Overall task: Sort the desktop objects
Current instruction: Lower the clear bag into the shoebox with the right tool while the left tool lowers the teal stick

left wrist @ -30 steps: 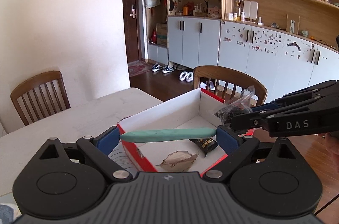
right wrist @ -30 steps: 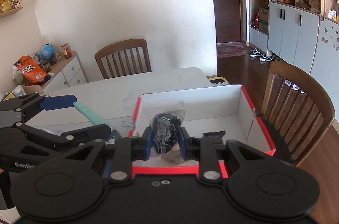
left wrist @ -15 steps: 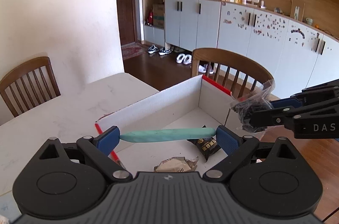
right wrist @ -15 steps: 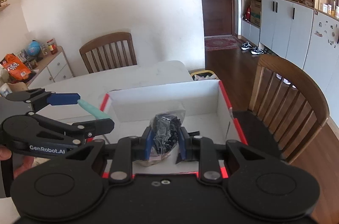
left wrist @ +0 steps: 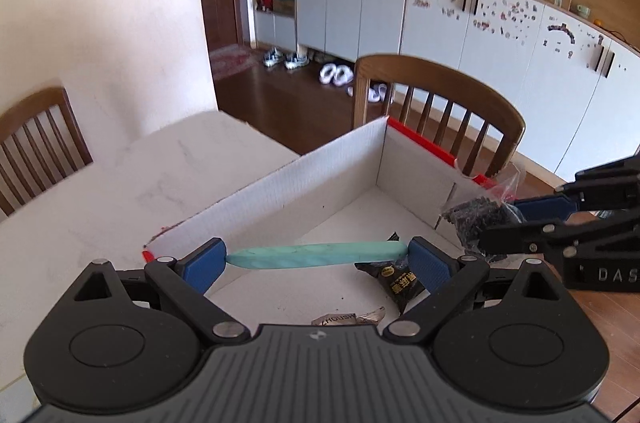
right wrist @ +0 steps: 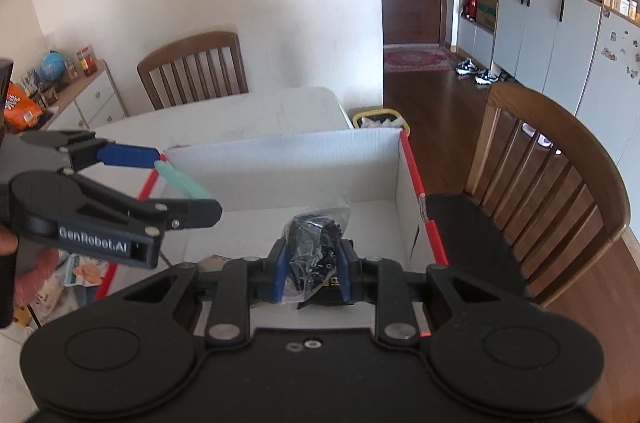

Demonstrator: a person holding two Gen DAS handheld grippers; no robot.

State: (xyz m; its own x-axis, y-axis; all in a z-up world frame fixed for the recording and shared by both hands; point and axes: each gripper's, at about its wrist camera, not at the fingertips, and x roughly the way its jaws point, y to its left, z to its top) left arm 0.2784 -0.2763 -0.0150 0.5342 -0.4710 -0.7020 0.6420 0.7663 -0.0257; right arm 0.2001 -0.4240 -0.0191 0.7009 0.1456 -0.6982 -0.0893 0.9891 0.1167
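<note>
While both loads are hanging over the box (left wrist: 320, 159) for dropping, left gripper (left wrist: 316, 257) is clamping teal stick (left wrist: 316, 255) endwise, right gripper (right wrist: 312, 265) is pinching bag w/ black bits (right wrist: 314, 243).

Box (left wrist: 304, 179) on the table (left wrist: 120, 183), with two wrappers (left wrist: 400, 283) lying inside on its floor. Above the box, a long stick (left wrist: 316, 255) spanning the left gripper (left wrist: 316, 259) and, to its right, a small bag (right wrist: 314, 251) in the right gripper (right wrist: 314, 265). Chair (right wrist: 552, 175) right of the box, another chair (right wrist: 192, 67) behind the table.
</note>
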